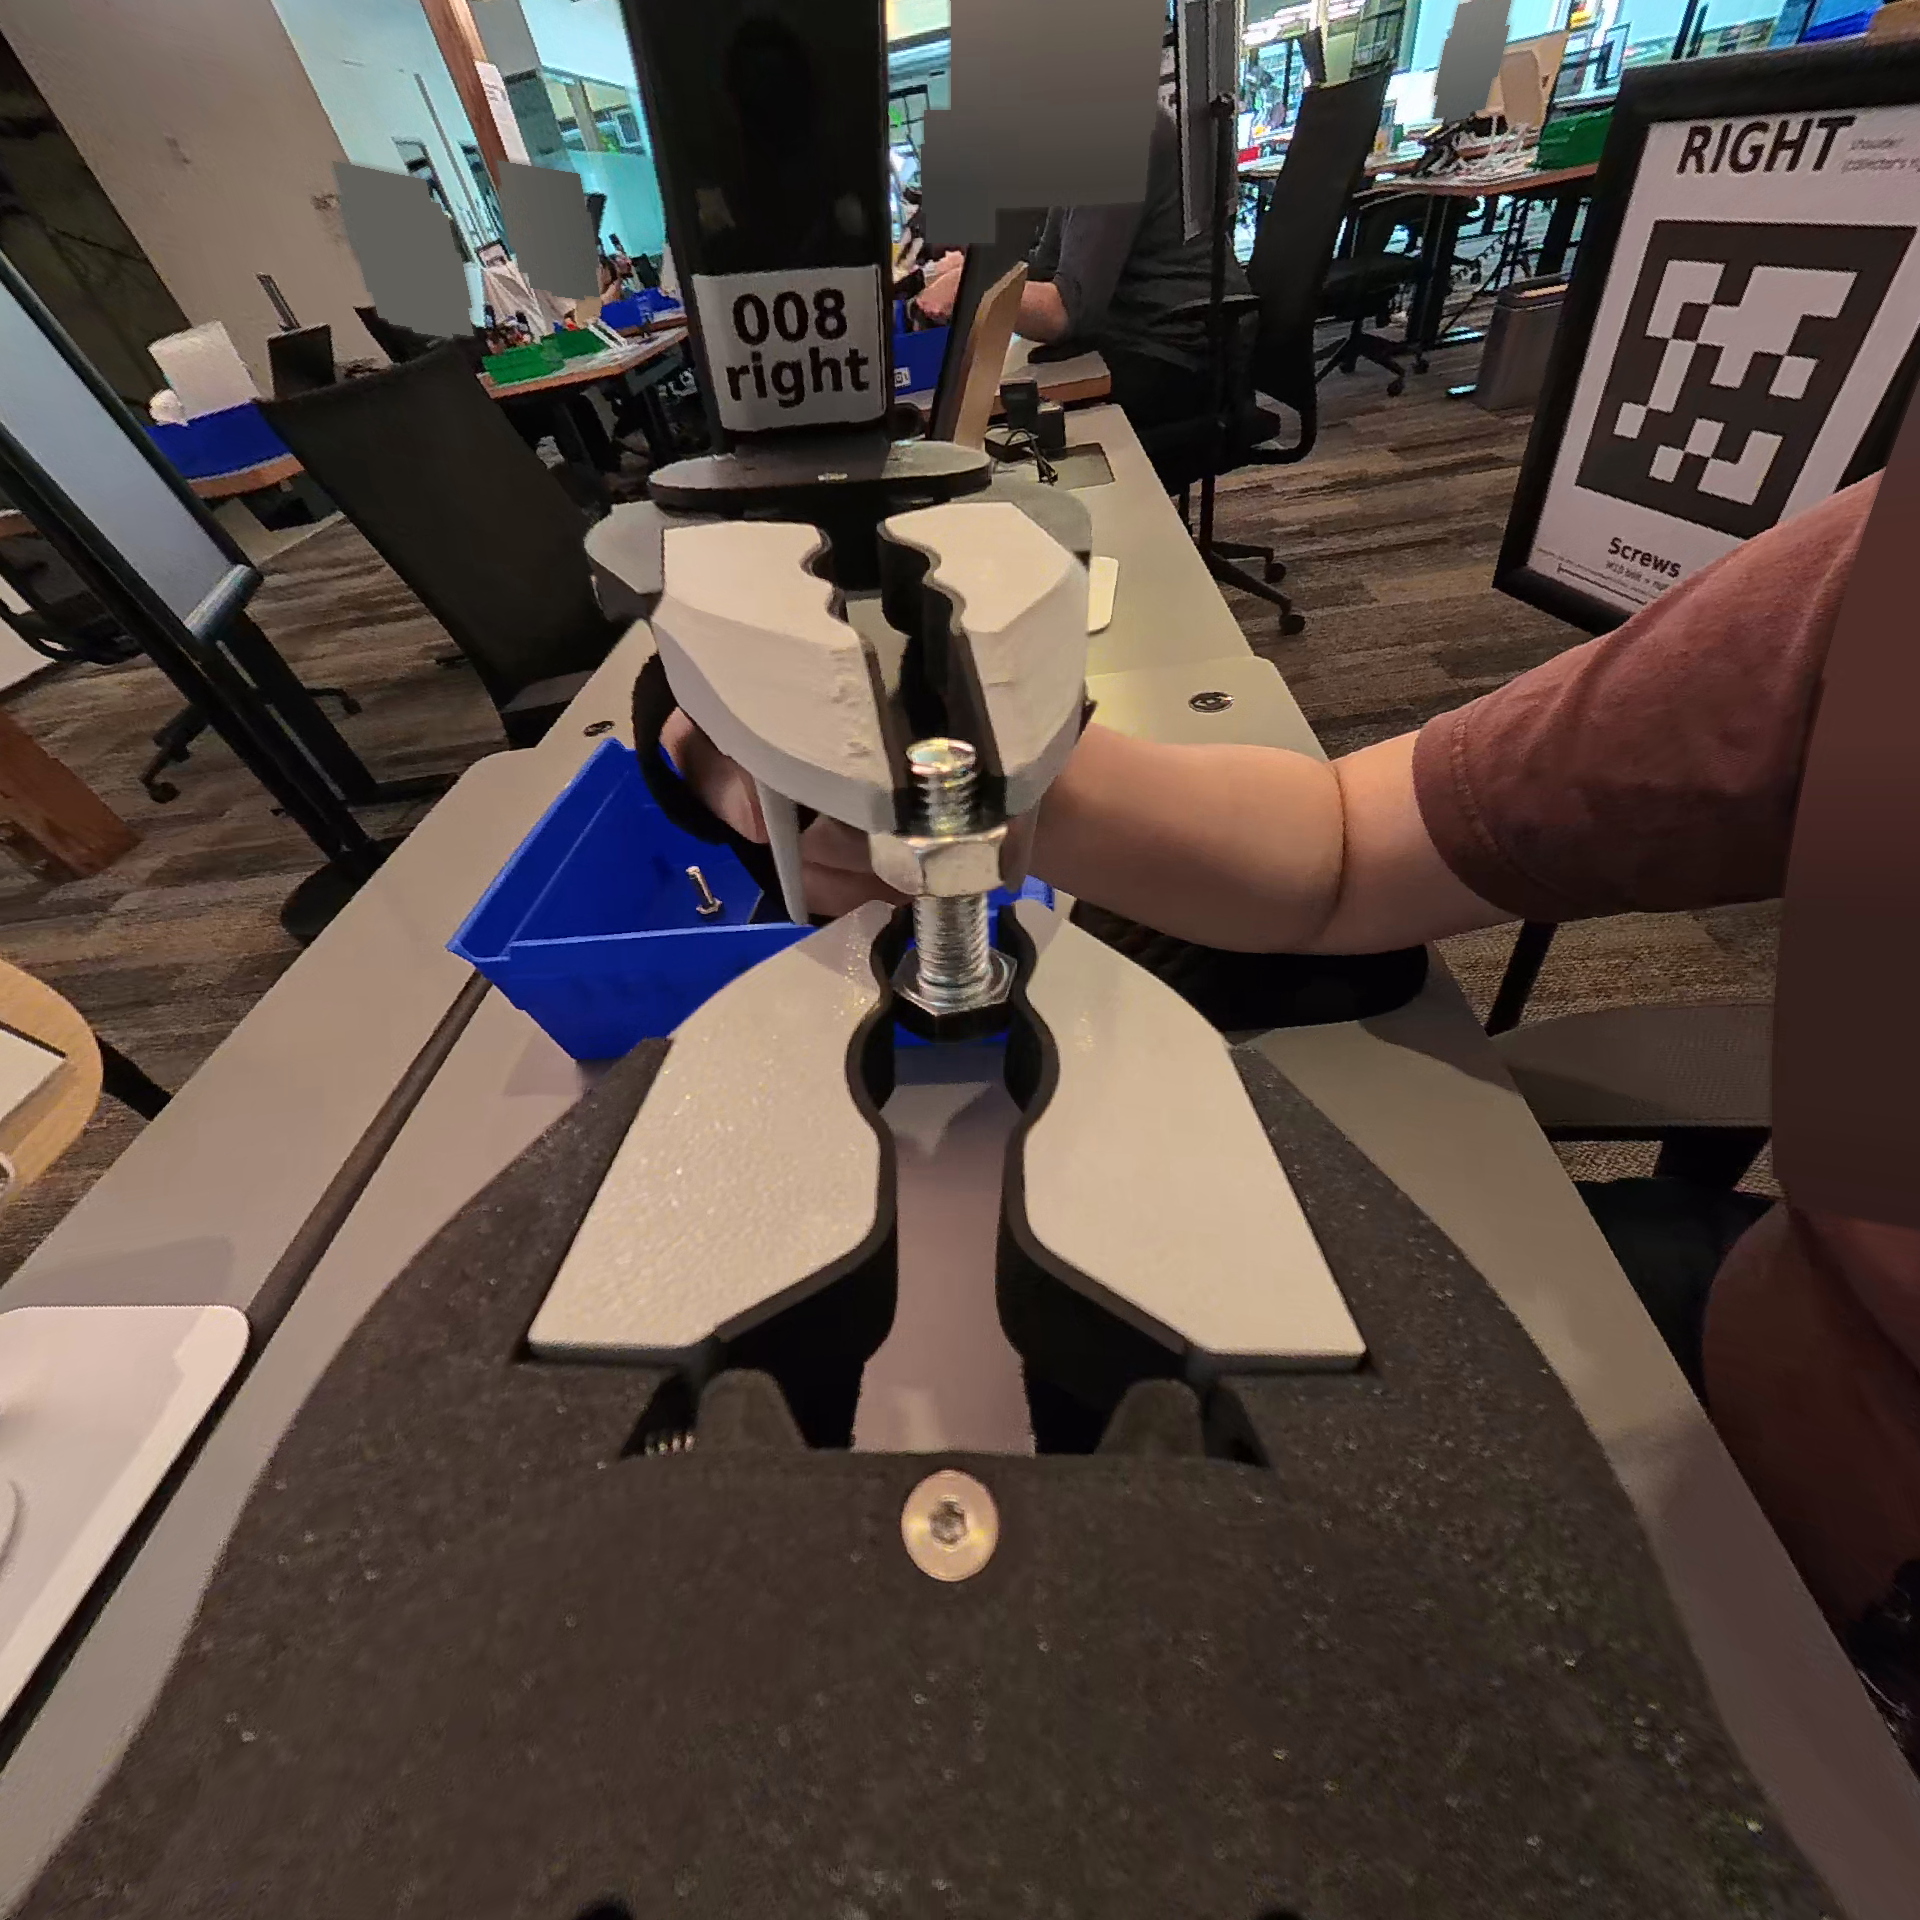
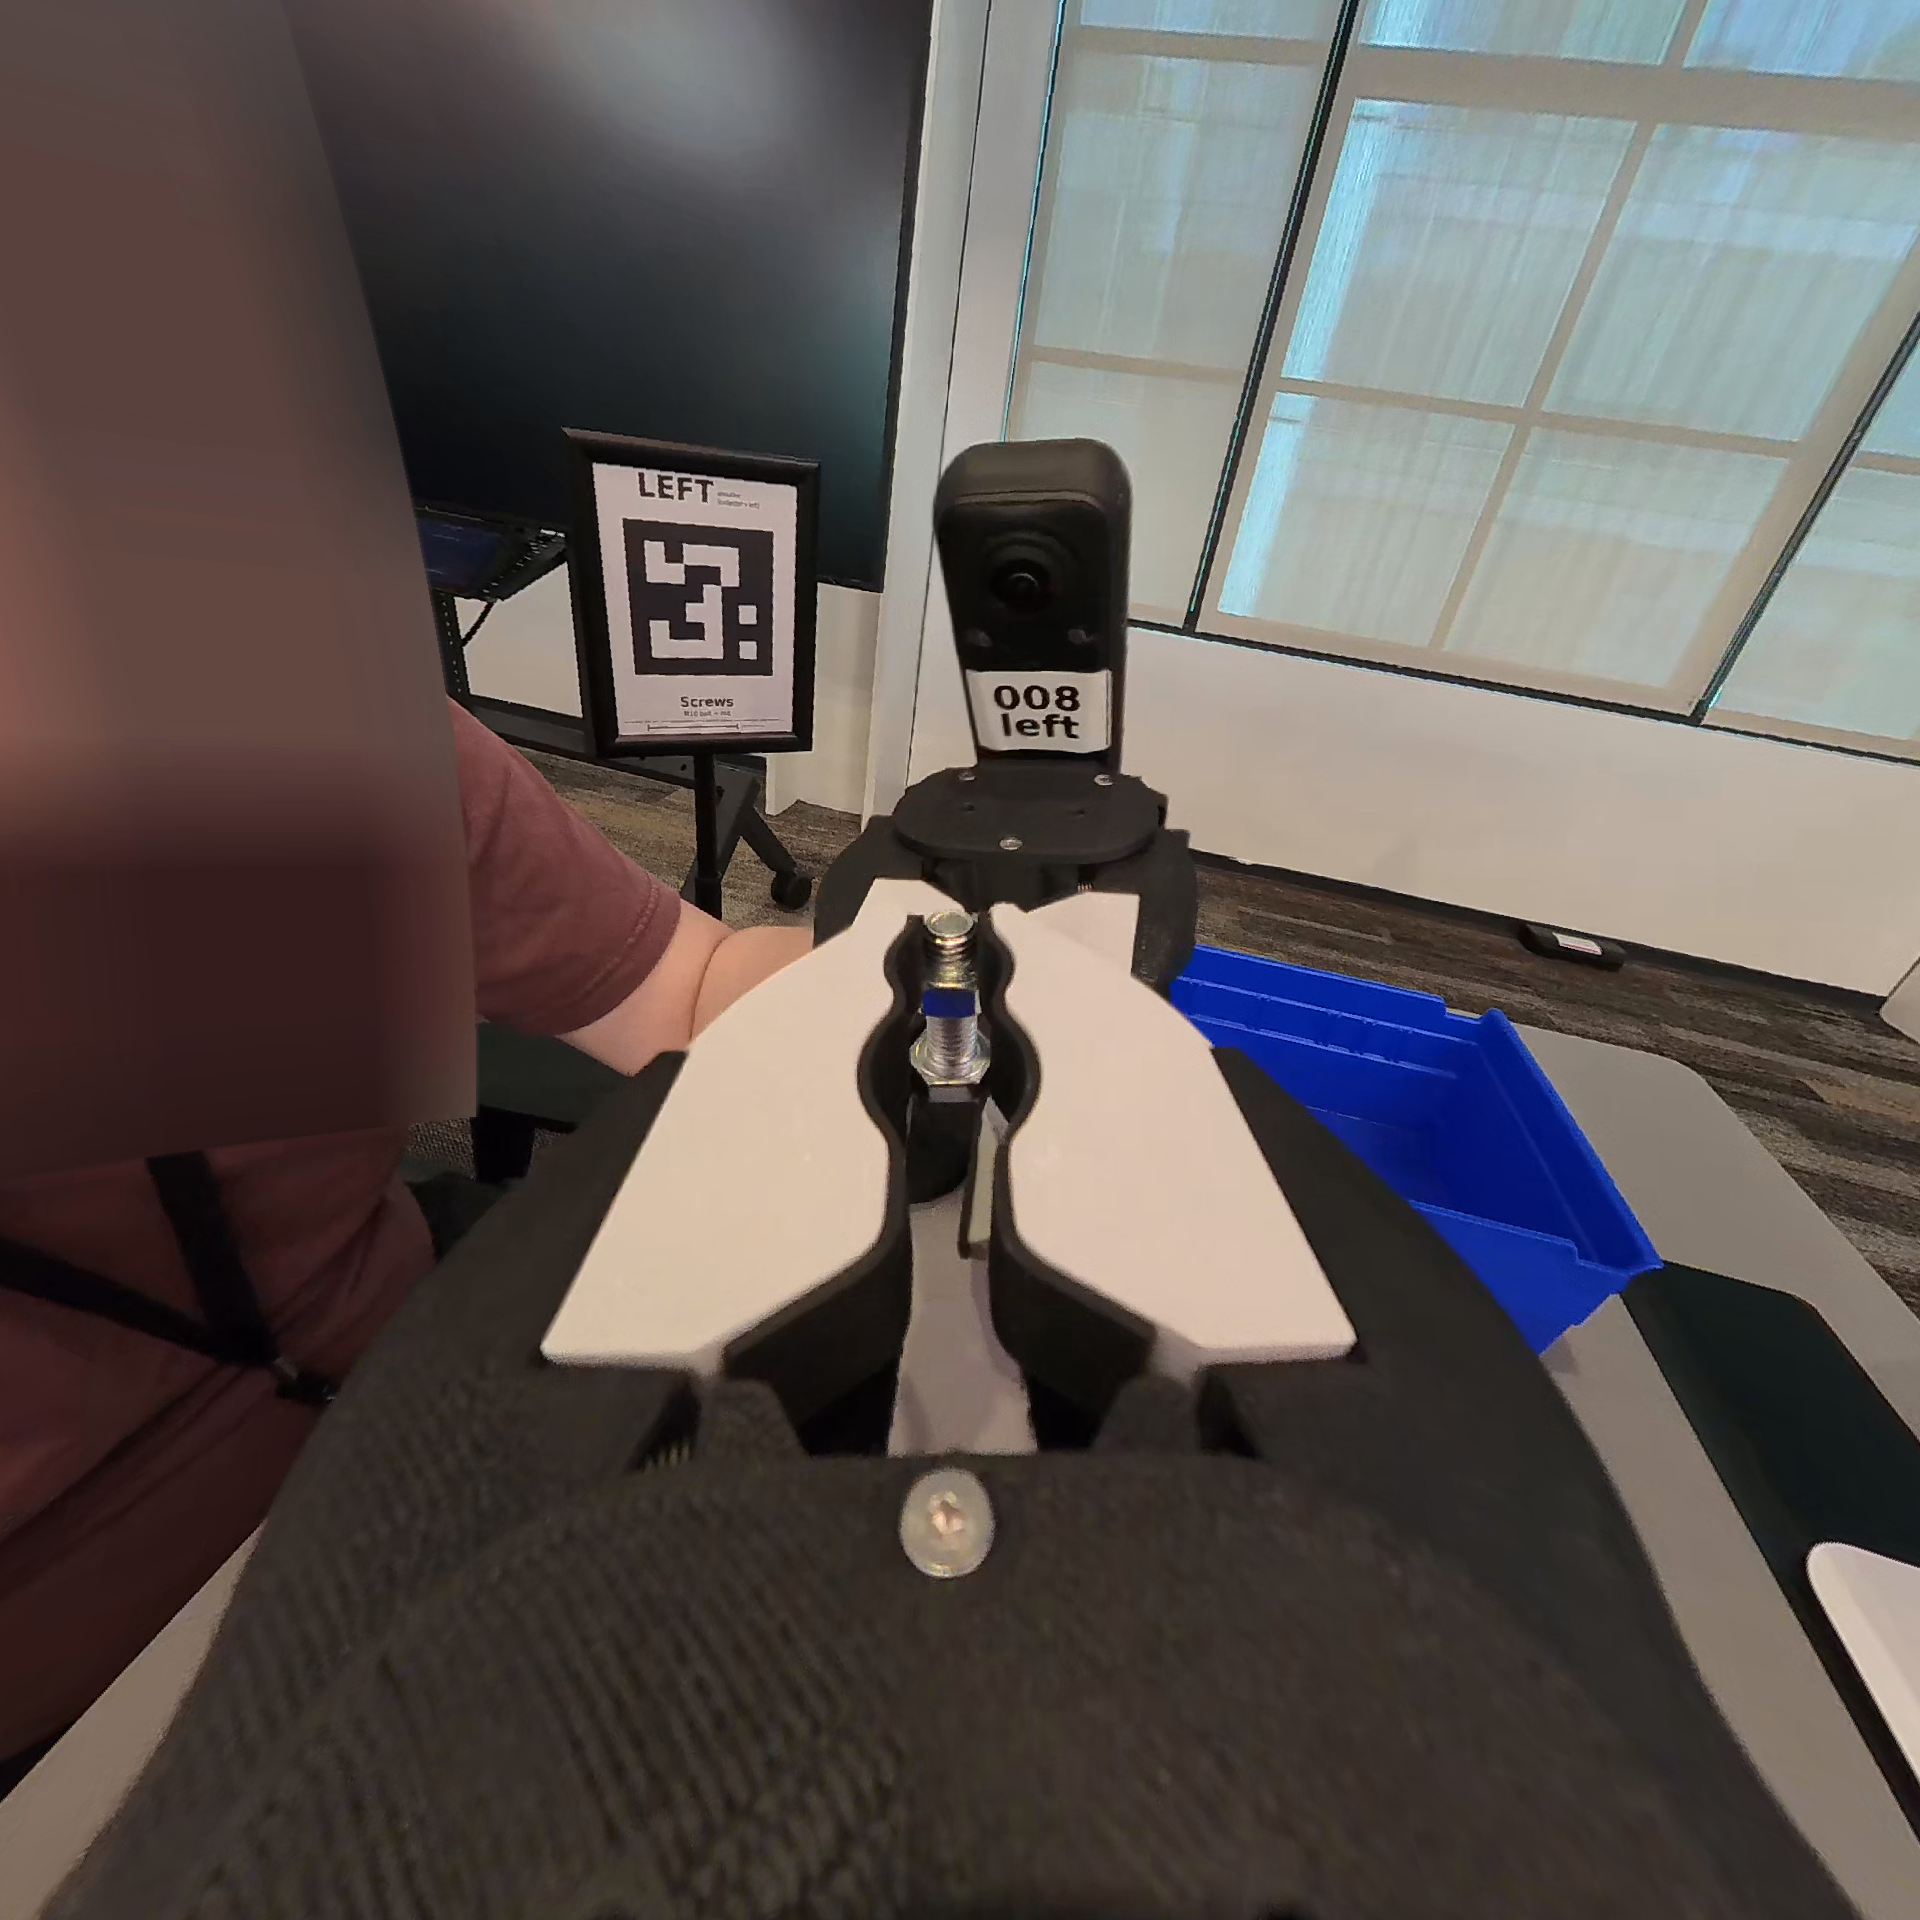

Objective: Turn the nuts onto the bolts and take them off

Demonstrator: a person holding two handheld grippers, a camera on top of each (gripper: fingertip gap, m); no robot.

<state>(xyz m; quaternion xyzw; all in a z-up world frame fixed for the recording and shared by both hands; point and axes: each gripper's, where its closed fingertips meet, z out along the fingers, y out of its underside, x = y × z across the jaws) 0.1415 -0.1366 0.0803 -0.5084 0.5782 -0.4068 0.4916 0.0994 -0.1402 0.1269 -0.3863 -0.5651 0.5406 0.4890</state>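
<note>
Centre of the left wrist view: the bolt [image 1: 948, 883] stands upright in the air between the two tongs, threads bright; the left tongs [image 1: 951, 987] at the bottom of the frame are clamped on a nut [image 1: 954, 982] low on the shaft, grey fingers [image 1: 748, 1143] pinched in around it; above, the right tongs [image 1: 940, 769] come in from the top, closed on the bolt near its upper end; a second nut [image 1: 938, 860] sits on the thread just beneath their tips. A bare hand [image 1: 821, 831] shows behind them, forearm running off to the right. Left of centre a blue bin [image 1: 582, 935] rests on the grey surface [image 1: 312, 1091], one loose bolt [image 1: 704, 890] lying inside it.

Right wrist view, same grip from the other side: the bolt [image 2: 948, 1003] sits centre frame between the right tongs [image 2: 948, 1039], its far end reaching the left tongs [image 2: 951, 925] just above; the bin [image 2: 1455, 1122] lies at right on the surface [image 2: 1662, 1132]; a framed sign [image 2: 698, 597] stands upper left.
</note>
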